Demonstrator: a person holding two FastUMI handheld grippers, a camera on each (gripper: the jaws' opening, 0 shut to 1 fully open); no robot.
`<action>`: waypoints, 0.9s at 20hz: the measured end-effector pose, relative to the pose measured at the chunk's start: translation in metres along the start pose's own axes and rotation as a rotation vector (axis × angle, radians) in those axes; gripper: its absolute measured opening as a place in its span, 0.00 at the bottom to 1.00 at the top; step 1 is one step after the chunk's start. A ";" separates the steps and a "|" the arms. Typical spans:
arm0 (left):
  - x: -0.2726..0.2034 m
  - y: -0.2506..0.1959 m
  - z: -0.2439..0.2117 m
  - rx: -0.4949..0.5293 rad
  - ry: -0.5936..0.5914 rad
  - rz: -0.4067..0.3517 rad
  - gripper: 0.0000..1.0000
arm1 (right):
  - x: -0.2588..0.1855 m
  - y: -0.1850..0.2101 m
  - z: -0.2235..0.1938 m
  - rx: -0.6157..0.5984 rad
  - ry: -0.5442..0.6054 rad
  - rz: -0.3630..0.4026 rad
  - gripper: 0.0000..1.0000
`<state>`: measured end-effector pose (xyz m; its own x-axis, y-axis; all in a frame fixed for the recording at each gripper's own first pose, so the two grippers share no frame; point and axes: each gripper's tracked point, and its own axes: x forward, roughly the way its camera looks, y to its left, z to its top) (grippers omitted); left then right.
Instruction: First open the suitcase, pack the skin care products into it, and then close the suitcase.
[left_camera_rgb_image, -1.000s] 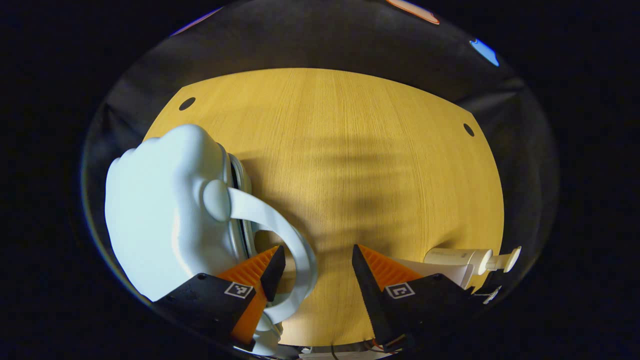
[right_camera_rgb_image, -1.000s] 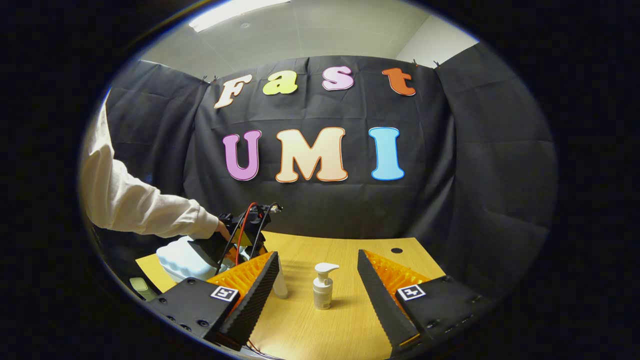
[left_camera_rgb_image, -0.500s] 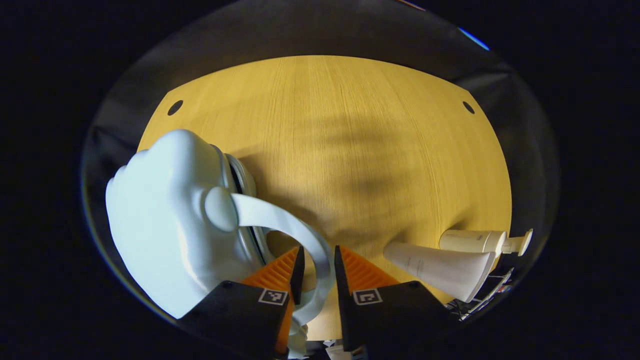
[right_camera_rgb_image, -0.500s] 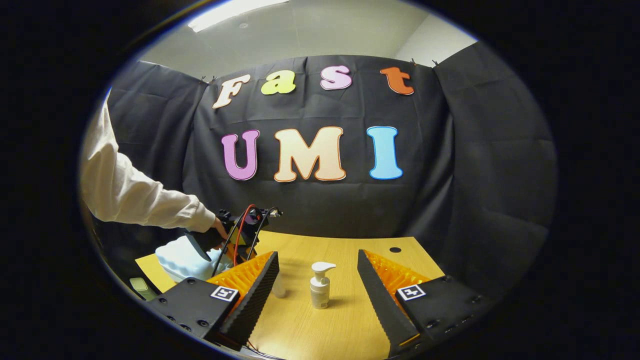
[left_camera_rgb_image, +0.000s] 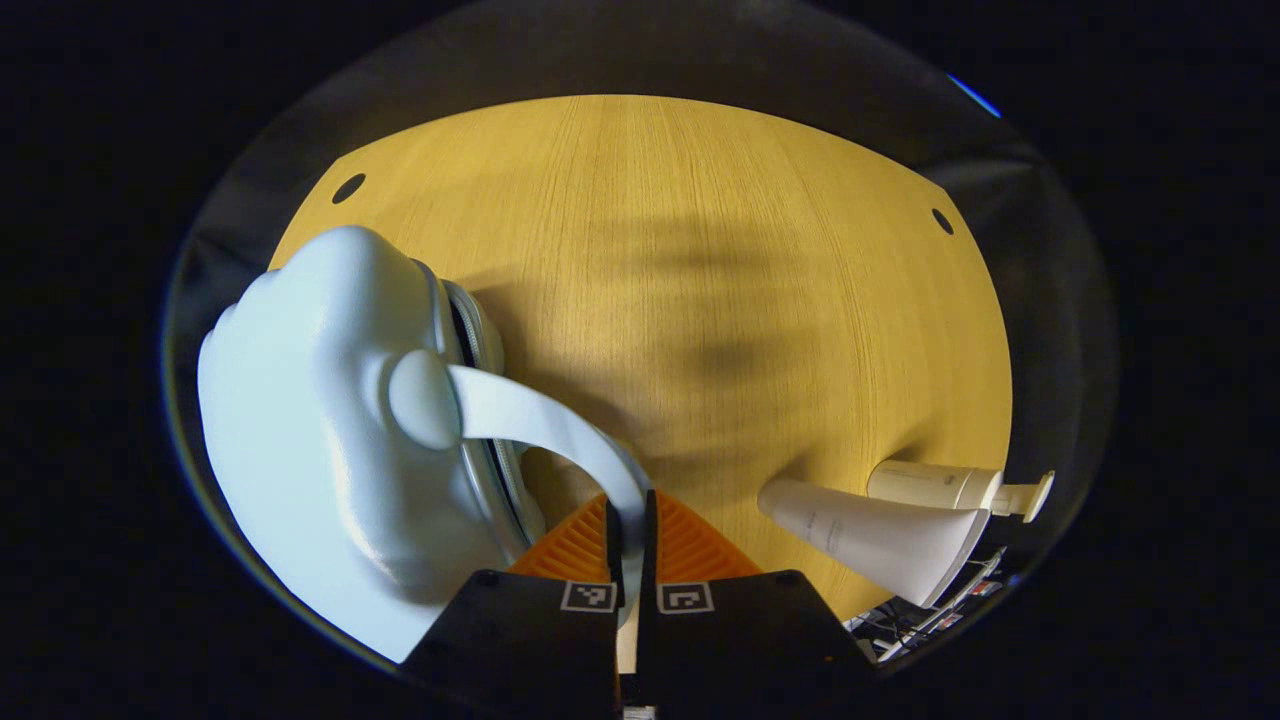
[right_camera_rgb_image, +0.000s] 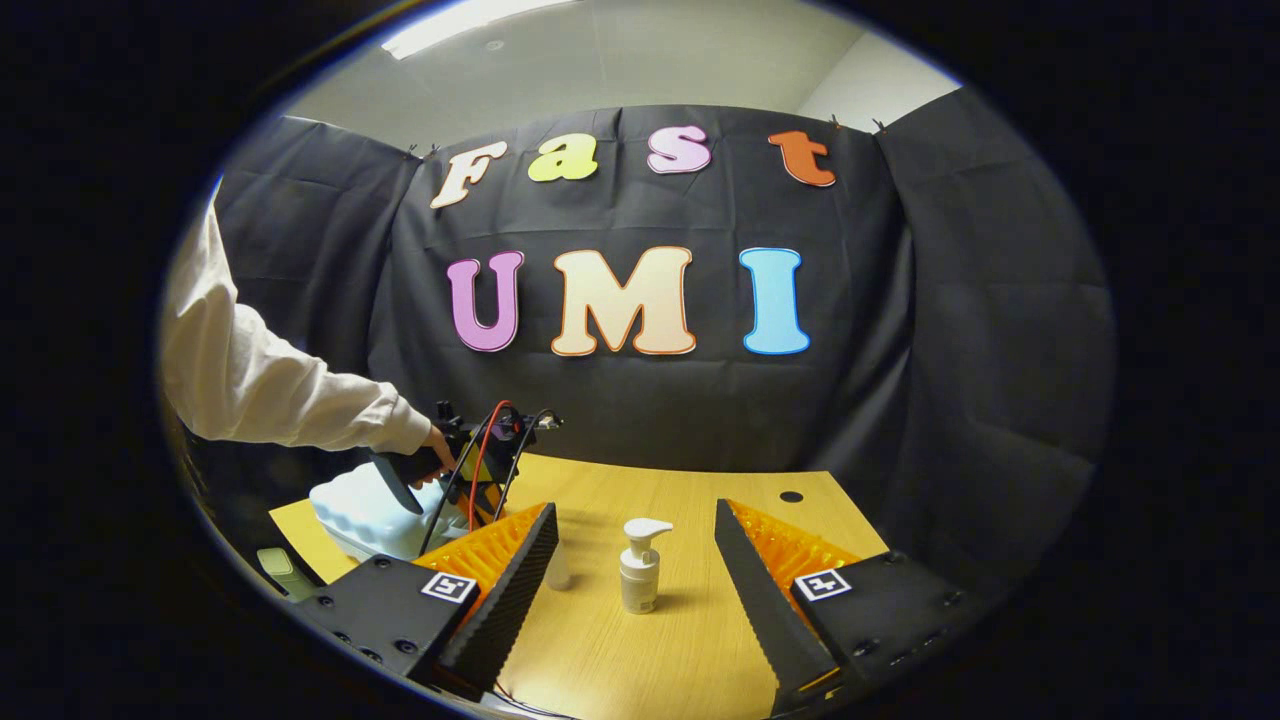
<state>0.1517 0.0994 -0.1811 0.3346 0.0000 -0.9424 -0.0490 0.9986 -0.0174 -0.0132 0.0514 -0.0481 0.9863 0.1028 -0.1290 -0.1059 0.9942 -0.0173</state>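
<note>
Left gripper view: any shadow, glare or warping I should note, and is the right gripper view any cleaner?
Left gripper view: soft shadows across the table, a sheen on the suitcase, edges bowed by the fisheye. Right gripper view: evenly lit, pump bottle sharp, wall cloth curved.

— What's the surface I'm working over?

— I see a light wooden table (left_camera_rgb_image: 700, 250), grain running away from me, with a small dark round hole near each far corner. In the right gripper view the same table (right_camera_rgb_image: 640, 660) meets the black cloth wall at its back edge.

— And what's sitting on it?

— On my left, the pale blue suitcase (left_camera_rgb_image: 310, 450), a small rounded case; I can't tell if its halves are fully shut. Well apart, at the right, a white pump bottle (left_camera_rgb_image: 950, 487) and a white tube (left_camera_rgb_image: 880, 535) stand just beside each other. From the right gripper view the pump bottle (right_camera_rgb_image: 640, 570) stands upright, and the tube (right_camera_rgb_image: 558, 570) is partly hidden.
</note>
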 end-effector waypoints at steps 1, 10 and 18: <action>-0.004 -0.002 -0.001 -0.008 0.006 -0.020 0.00 | -0.001 0.001 0.000 -0.006 0.001 0.004 0.99; -0.103 -0.010 0.008 -0.050 -0.172 -0.197 0.00 | 0.005 0.013 0.011 0.017 -0.007 0.053 0.99; -0.247 0.079 0.017 -0.163 -0.434 -0.230 0.00 | 0.031 0.031 0.032 0.042 -0.038 0.114 0.99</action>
<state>0.0811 0.1796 0.0560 0.7119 -0.1630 -0.6831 -0.0621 0.9543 -0.2923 0.0181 0.0866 -0.0206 0.9722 0.2158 -0.0903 -0.2133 0.9763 0.0369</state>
